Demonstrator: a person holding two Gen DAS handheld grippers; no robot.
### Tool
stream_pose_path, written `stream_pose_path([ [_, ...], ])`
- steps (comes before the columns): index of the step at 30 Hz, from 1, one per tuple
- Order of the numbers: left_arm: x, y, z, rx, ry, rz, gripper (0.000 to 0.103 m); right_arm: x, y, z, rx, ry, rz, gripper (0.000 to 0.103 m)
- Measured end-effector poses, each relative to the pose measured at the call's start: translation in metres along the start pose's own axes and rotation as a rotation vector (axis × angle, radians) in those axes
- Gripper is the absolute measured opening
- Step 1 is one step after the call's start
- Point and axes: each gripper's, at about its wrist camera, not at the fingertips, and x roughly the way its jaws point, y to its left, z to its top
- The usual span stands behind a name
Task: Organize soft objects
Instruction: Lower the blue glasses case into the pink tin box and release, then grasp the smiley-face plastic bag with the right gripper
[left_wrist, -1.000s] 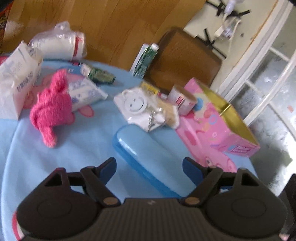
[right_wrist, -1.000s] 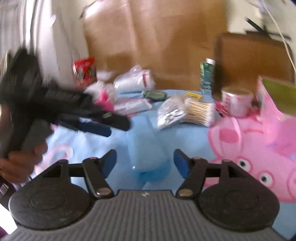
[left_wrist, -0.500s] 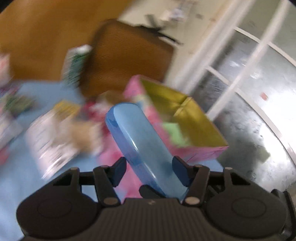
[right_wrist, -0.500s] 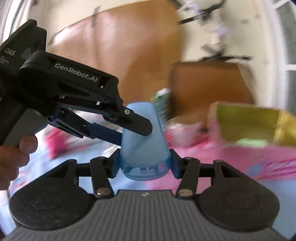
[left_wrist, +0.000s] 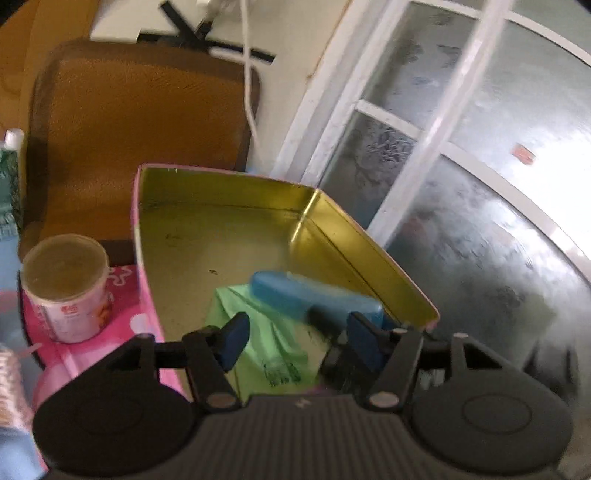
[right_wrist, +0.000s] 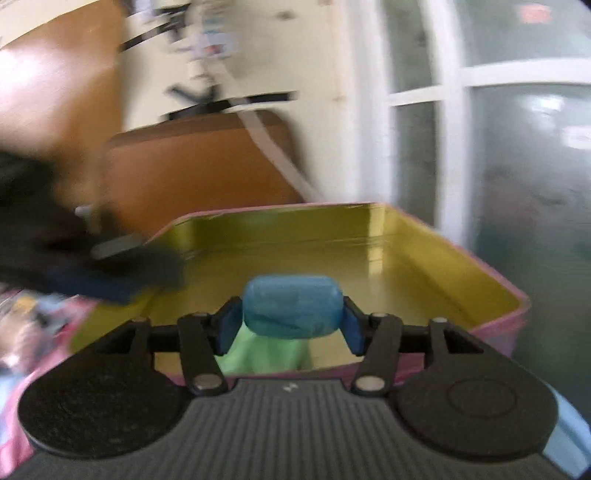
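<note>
1. Two tools work over one tin; on the far left a cup stands beside it on the pink lid.
2. Left tool hangs above the tin's near edge, fingers apart, gripping nothing.
3. Inside the tin lies a green bag, with the blue case above it.
4. Right tool is clamped on the case's end, holding it over the bag within the tin's walls.
5. Judged step: placing the case in the tin. The next move calls for lowering it flat, then spreading the fingers and drawing back clear of the rim.
</note>
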Motion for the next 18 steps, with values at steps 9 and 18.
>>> stream_pose_path([
  [9,-0.124,0.066,-0.088,0.010,-0.064,0.193,0.065,-0.055,0.051,0.007,0.077,-0.094,0.350,0.050],
  [18,-0.232,0.168,-0.146,-0.289,-0.141,0.398,0.065,0.021,0.204,-0.035,0.099,0.308,0.736,0.051],
])
